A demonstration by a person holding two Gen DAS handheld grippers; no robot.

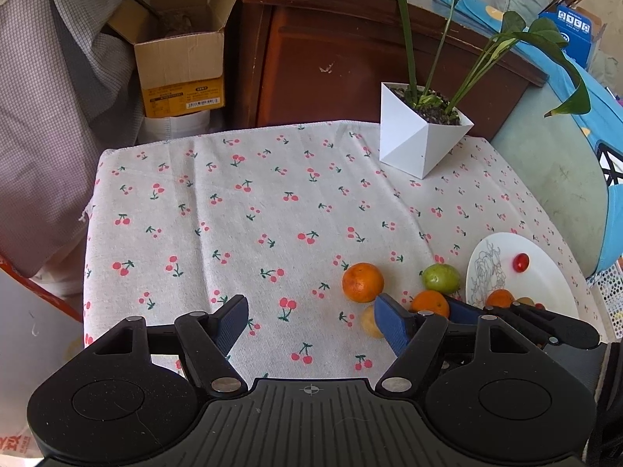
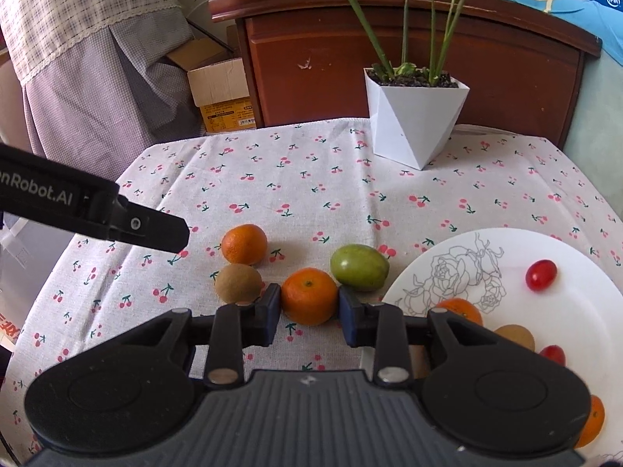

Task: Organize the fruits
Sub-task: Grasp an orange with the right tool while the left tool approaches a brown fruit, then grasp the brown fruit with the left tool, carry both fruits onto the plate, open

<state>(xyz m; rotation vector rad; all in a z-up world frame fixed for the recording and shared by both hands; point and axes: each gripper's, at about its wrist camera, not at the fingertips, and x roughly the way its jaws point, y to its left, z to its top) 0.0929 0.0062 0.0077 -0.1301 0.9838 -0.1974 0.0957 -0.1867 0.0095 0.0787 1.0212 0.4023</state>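
Observation:
On the cherry-print cloth lie two oranges, a kiwi and a green fruit. My right gripper is shut on the near orange, its blue pads touching both sides, low on the cloth. The far orange sits behind the kiwi. A white plate at the right holds a cherry tomato, an orange, a kiwi and more fruit, partly hidden by the gripper. My left gripper is open and empty above the cloth, left of the far orange and green fruit.
A white faceted plant pot stands at the back of the table. A wooden cabinet and a cardboard box are behind it. My left gripper's body shows in the right wrist view at the left.

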